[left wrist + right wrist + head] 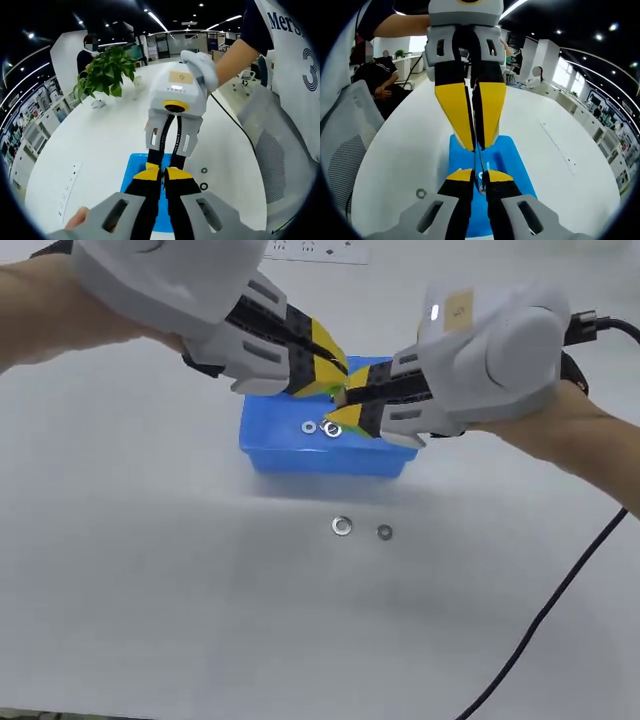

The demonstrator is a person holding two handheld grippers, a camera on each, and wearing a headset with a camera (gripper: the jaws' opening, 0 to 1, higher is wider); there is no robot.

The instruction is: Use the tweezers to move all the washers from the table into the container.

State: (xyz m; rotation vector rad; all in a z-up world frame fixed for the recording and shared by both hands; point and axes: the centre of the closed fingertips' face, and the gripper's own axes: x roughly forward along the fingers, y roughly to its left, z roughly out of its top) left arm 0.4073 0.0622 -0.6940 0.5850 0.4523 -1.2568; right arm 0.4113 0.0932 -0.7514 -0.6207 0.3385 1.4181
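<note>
Over the blue container (pixel 320 460) my two grippers meet tip to tip. My left gripper (pixel 338 373) comes in from the upper left and my right gripper (pixel 342 405) from the right. In the right gripper view thin metal tweezers (pixel 479 172) run from my right gripper (pixel 479 176) up between the left gripper's yellow jaws (pixel 474 142); both look shut on them. Two washers (pixel 308 427) lie inside the container. Two more washers (pixel 342 526) (pixel 385 532) lie on the white table in front of it, also seen as washers (pixel 203 186) beside the container (pixel 132 175).
A black cable (pixel 560 590) trails from the right gripper across the table's right side. The white table (pixel 150 570) spreads open in front of the container. A potted plant (pixel 105 75) stands at the table's far end, with a person behind it.
</note>
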